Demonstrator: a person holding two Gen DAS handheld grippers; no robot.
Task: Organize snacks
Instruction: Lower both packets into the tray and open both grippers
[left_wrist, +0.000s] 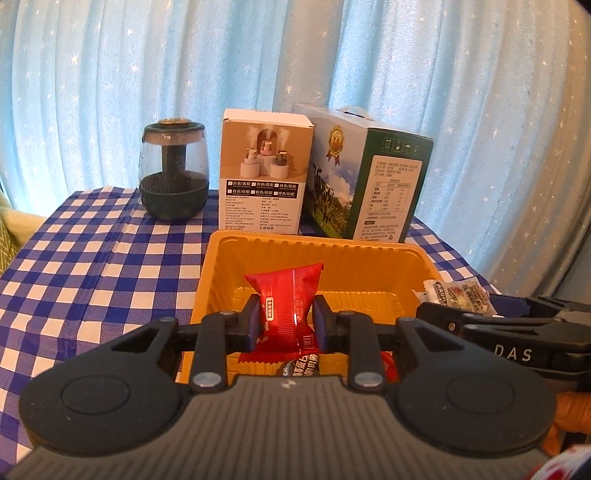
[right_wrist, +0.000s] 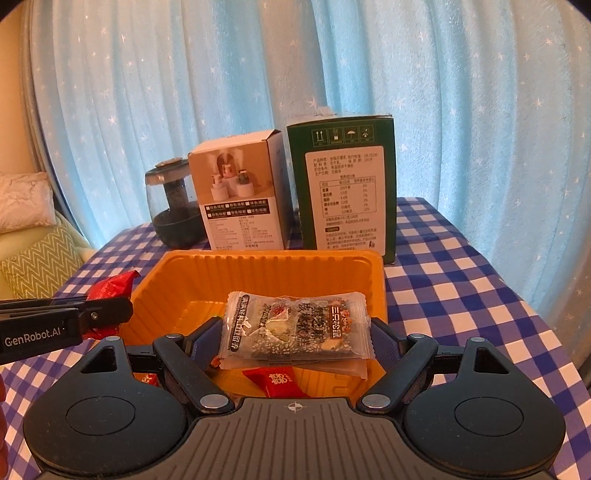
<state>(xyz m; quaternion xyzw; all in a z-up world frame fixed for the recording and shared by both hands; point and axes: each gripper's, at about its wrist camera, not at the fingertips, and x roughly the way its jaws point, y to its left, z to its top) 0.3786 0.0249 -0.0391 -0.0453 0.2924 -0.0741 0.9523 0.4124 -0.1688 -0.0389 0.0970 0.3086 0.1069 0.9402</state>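
Over the checked-cloth bench, the ribbed orange plastic tray waits. Lower both before releasing: right gripper clamps the clear wrapped nut bar, left gripper pinches the red foil packet.

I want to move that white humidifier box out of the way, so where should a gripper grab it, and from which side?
Grip the white box across its two narrow side walls, near the top, coming from above. It stands upright, crowded by the green carton on its right and the yellow tray in front.
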